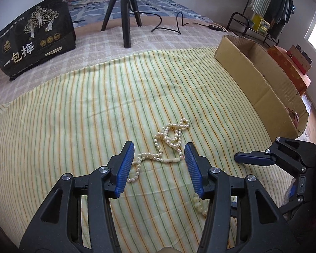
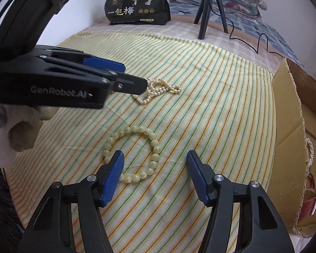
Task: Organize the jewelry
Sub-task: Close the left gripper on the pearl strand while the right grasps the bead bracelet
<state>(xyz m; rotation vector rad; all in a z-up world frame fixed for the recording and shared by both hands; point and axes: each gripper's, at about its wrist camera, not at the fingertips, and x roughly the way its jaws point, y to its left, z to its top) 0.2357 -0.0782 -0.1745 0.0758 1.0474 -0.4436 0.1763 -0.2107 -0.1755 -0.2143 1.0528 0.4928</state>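
Lying on a striped cloth [image 1: 73,116] spread over a bed, two pieces of jewelry wait near the middle. At the far left a black snack bag [image 1: 35,35] stands upright on the checked sheet, and a black tripod [image 1: 124,10] stands to its right with a cable trailing off beside it. The left gripper [image 1: 159,168] points down at a tangled pearl necklace [image 1: 170,139], its blue pads apart on either side of the strand and not pressing it. A gloved hand [image 2: 12,122] holds that tool. Just right of the necklace lies a bead bracelet [image 2: 134,154] in a ring; the right gripper [image 2: 154,176] hangs over its near side, jaws open, with nothing held. Farther right, an open cardboard box [image 2: 284,113] sits at the cloth's edge, another pearl strand [image 2: 310,149] inside it.
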